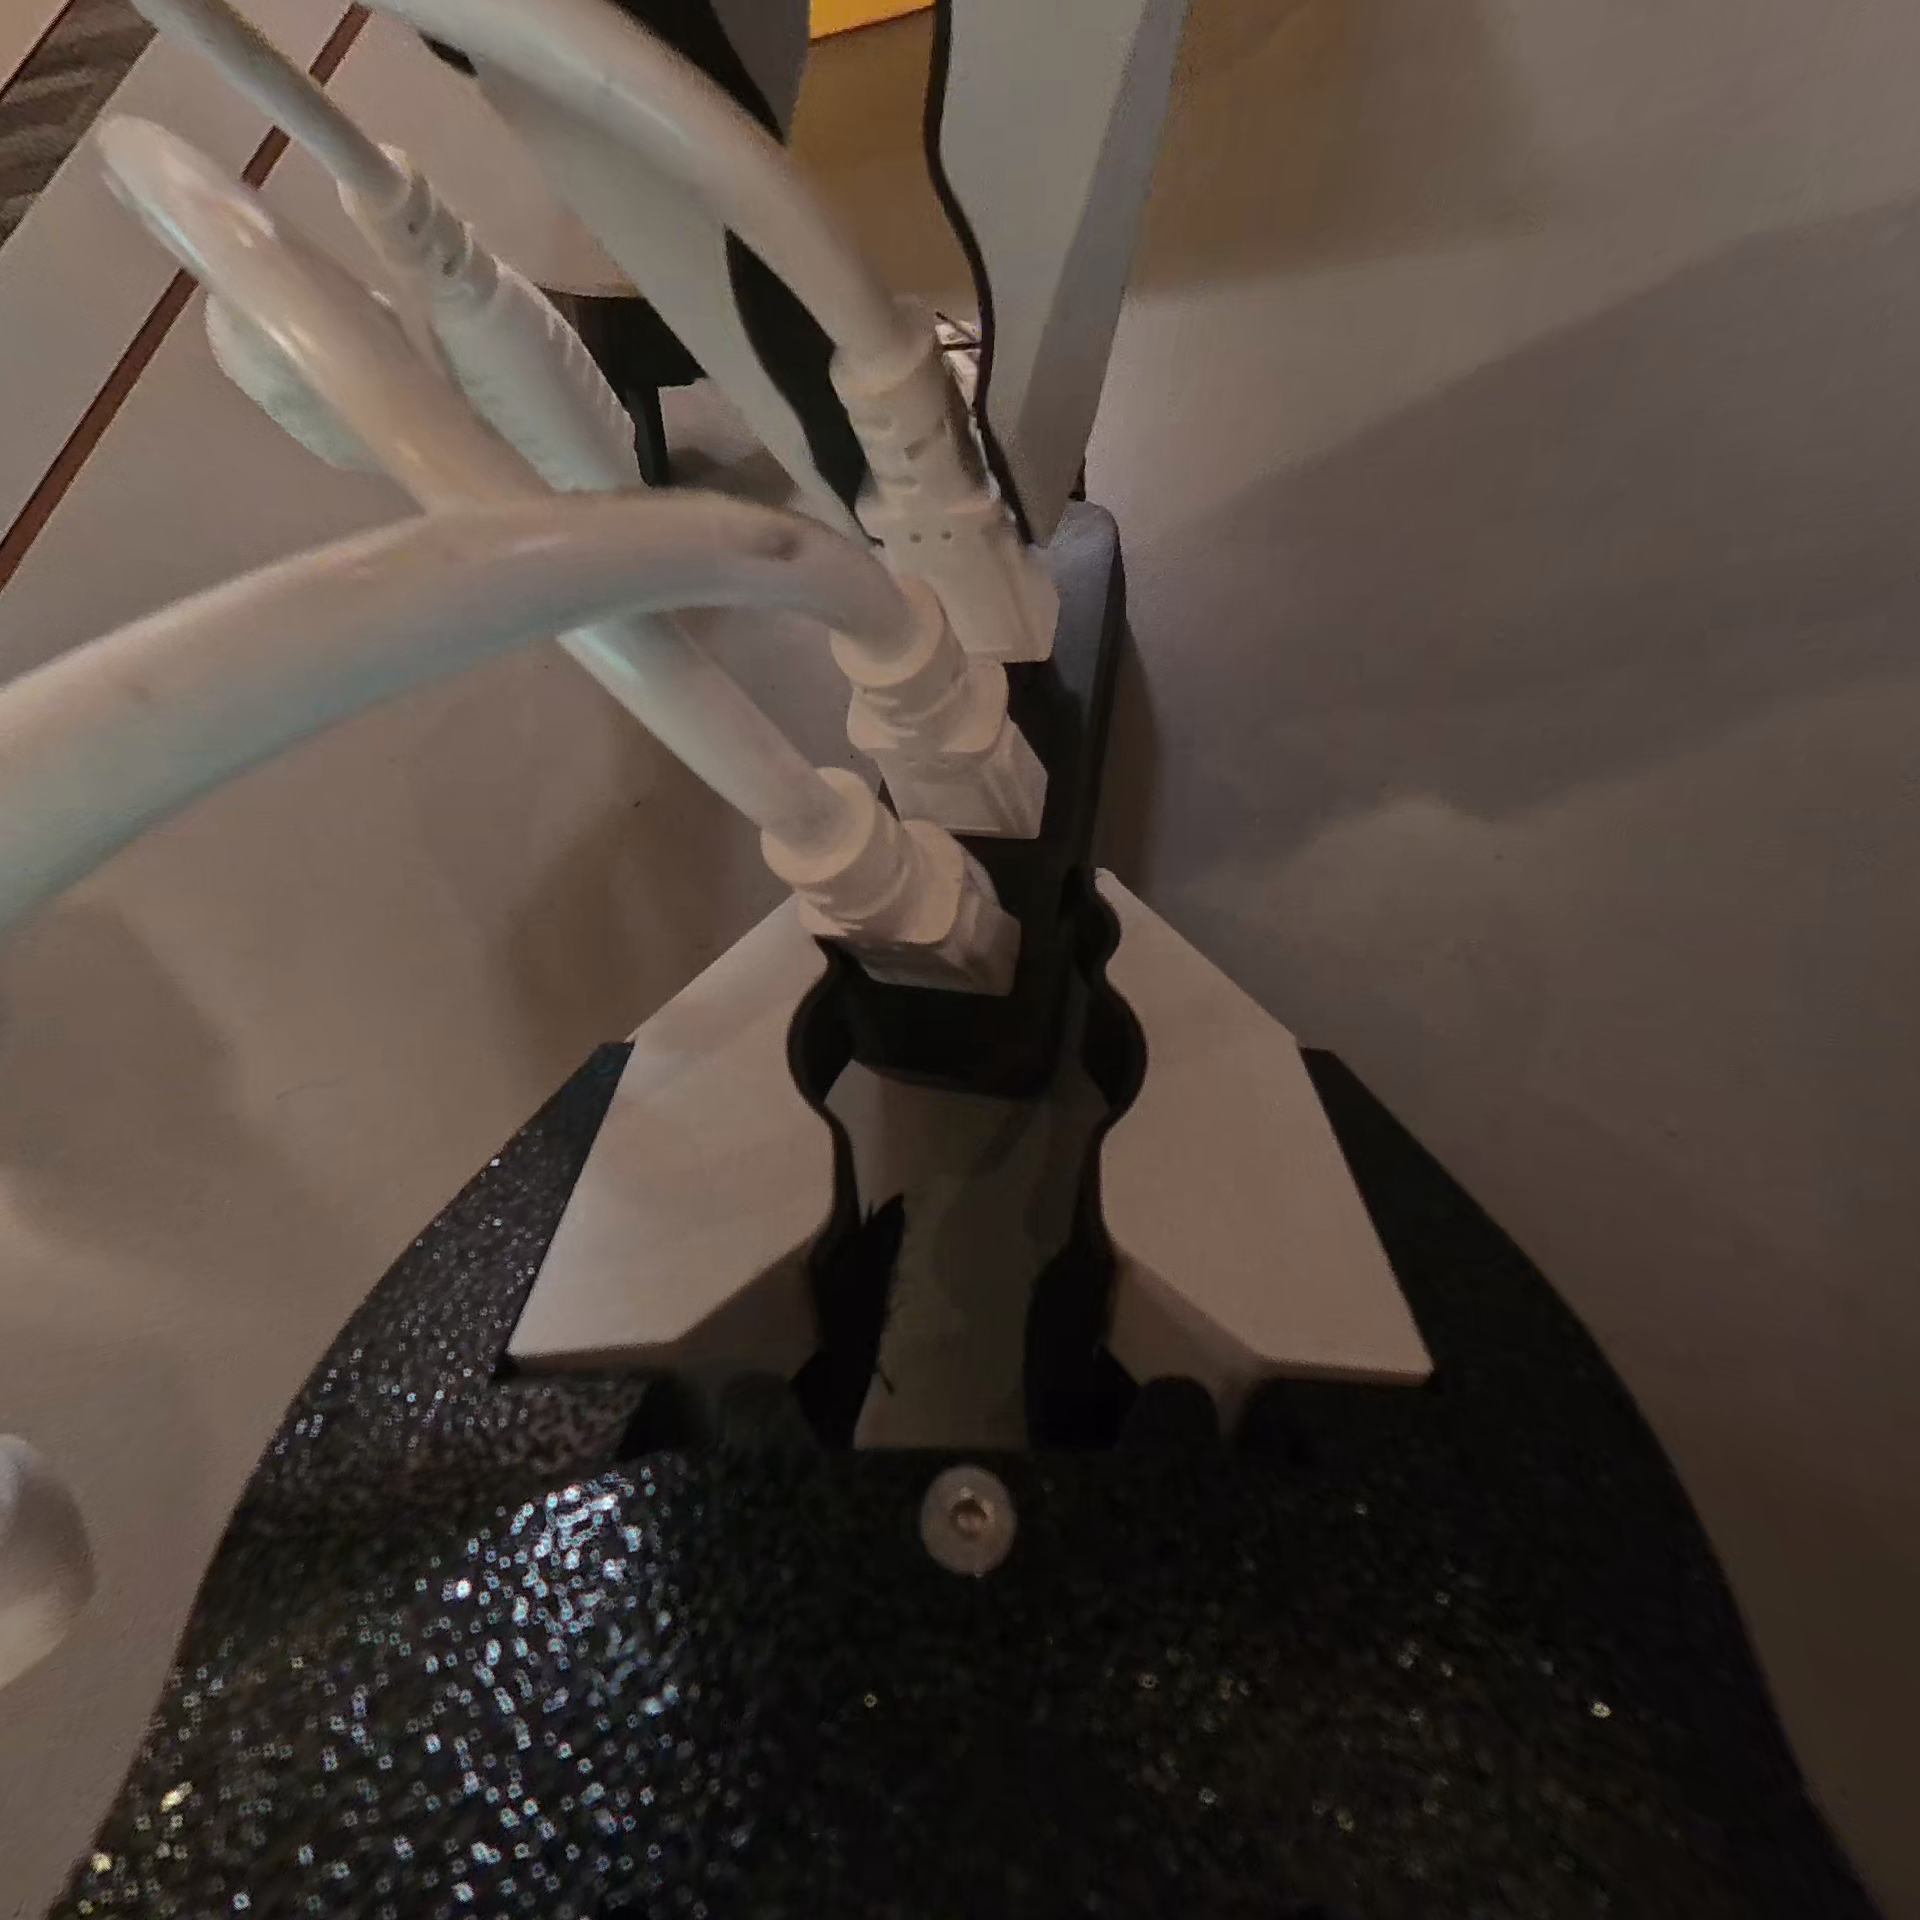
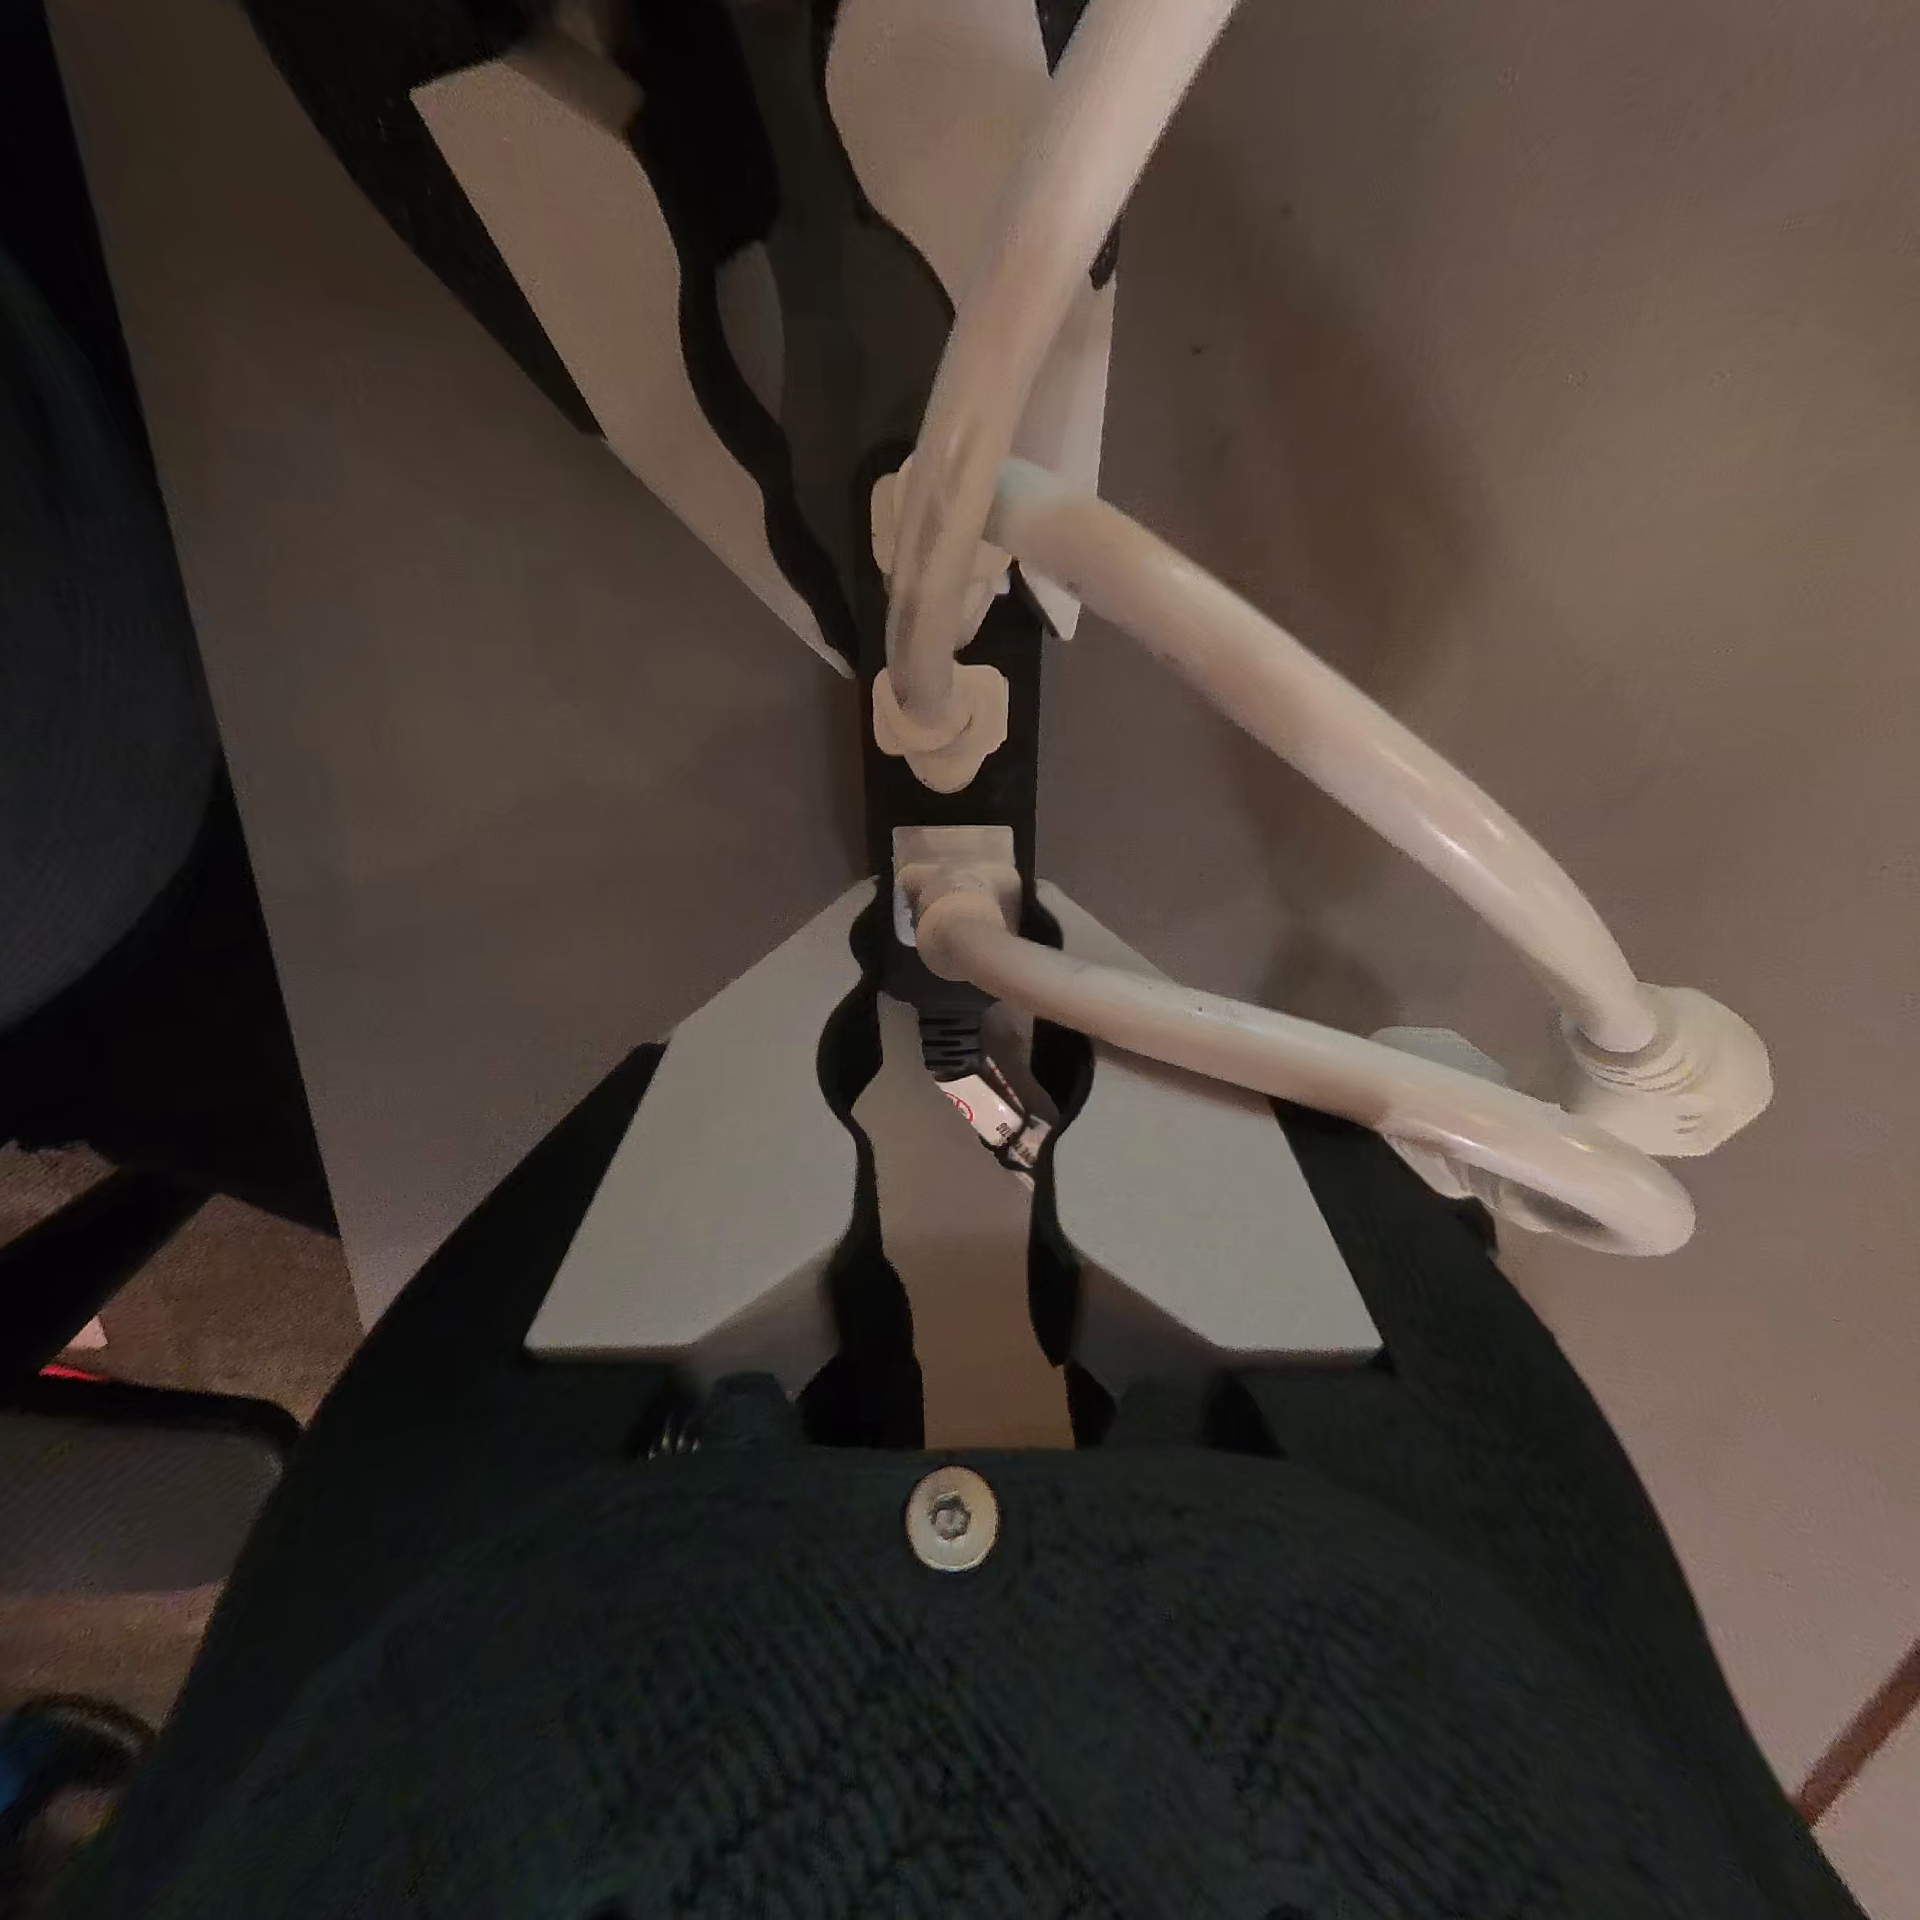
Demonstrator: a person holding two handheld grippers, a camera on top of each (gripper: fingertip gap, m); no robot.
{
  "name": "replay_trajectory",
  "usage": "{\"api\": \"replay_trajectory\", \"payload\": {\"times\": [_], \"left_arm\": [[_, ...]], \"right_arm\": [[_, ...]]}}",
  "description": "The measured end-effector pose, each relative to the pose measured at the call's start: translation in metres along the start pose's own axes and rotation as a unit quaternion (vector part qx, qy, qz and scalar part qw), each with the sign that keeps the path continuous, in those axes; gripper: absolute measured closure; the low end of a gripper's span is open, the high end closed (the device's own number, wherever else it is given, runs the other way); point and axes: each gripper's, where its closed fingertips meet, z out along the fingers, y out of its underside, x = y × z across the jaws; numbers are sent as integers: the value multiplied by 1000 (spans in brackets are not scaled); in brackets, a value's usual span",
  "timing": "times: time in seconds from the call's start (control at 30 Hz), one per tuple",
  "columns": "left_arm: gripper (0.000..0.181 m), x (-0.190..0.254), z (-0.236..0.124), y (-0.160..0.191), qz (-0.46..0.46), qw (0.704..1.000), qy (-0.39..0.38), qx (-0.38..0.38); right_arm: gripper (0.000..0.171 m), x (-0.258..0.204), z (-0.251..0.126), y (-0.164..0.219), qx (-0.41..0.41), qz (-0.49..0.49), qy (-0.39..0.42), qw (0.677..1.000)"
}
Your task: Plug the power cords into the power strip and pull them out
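A black power strip [image 1: 1086, 727] lies on a white table between my two grippers. Three white plugs sit in it: near [image 1: 925, 914], middle [image 1: 966, 769] and far [image 1: 966, 561]. My left gripper [image 1: 951, 935] is shut on one end of the strip. My right gripper [image 2: 956, 894] is shut on the other end of the strip [image 2: 1018, 769], where its black cord [image 2: 951, 1039] comes out. The same plugs show in the right wrist view [image 2: 951, 862], [image 2: 935, 727]. Each gripper also shows far off in the other's view: the right [image 1: 1091, 260] and the left [image 2: 582, 260].
Thick white cords loop off to one side of the strip and end in a bundled coil [image 2: 1538, 1174], also in the left wrist view [image 1: 260, 343]. The table edge [image 2: 260, 935] runs down the left, with a dark chair [image 2: 83, 727] and carpet beyond. The left gripper's tips are roughly 6 cm from the right gripper's.
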Motion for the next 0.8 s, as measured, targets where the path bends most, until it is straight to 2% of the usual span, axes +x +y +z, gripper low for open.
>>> {"api": "replay_trajectory", "payload": {"times": [0.4, 0.53, 0.7, 0.8], "left_arm": [[141, 0, 0, 0, -8, 1000, -1, -5], [141, 0, 0, 0, -14, 1000, 1, -1], [141, 0, 0, 0, -23, 1000, 4, 6], [141, 0, 0, 0, -28, 1000, 9, 7]], "right_arm": [[149, -4, 3, -1, -88, -13, 46, 995], [149, -4, 4, -1, -83, -8, 37, 996], [149, -3, 5, -2, -29, 17, 3, 999], [149, -3, 6, -3, -60, 2, 22, 998]]}}
